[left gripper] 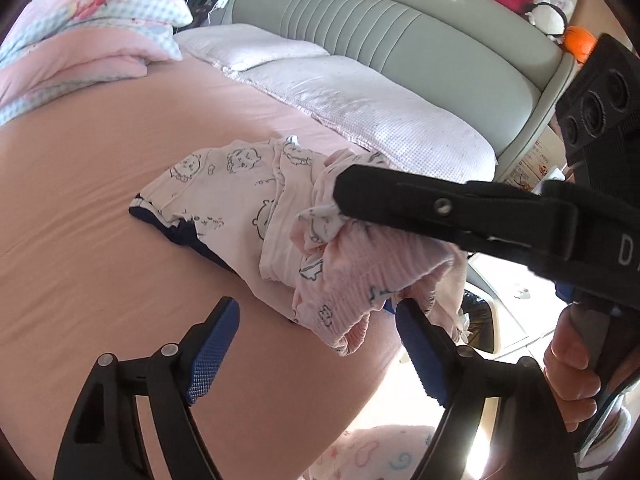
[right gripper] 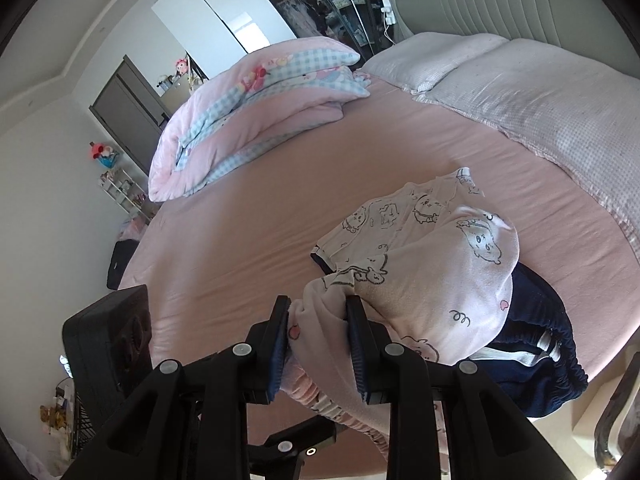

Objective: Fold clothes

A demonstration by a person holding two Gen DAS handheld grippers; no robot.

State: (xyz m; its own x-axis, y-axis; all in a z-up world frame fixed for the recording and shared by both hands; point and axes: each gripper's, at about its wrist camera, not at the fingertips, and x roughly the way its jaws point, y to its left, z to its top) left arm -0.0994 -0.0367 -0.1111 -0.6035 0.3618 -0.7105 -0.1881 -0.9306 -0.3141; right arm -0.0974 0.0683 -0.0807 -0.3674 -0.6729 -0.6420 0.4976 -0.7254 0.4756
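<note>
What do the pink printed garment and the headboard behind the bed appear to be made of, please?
Pink garment: probably soft fleece or brushed knit, matte; it bunches thickly and its inner face looks fuzzy. Headboard: likely grey-green leather or faux leather; smooth, faintly shiny, with stitched vertical ribs.

Pink cartoon-print pyjamas (right gripper: 432, 248) lie bunched on the bed, one end lifted; navy trousers (right gripper: 532, 344) sit crumpled beneath.

Garment (right gripper: 432, 248) on bed (right gripper: 240, 240); quilt (right gripper: 248, 108) behind.
</note>
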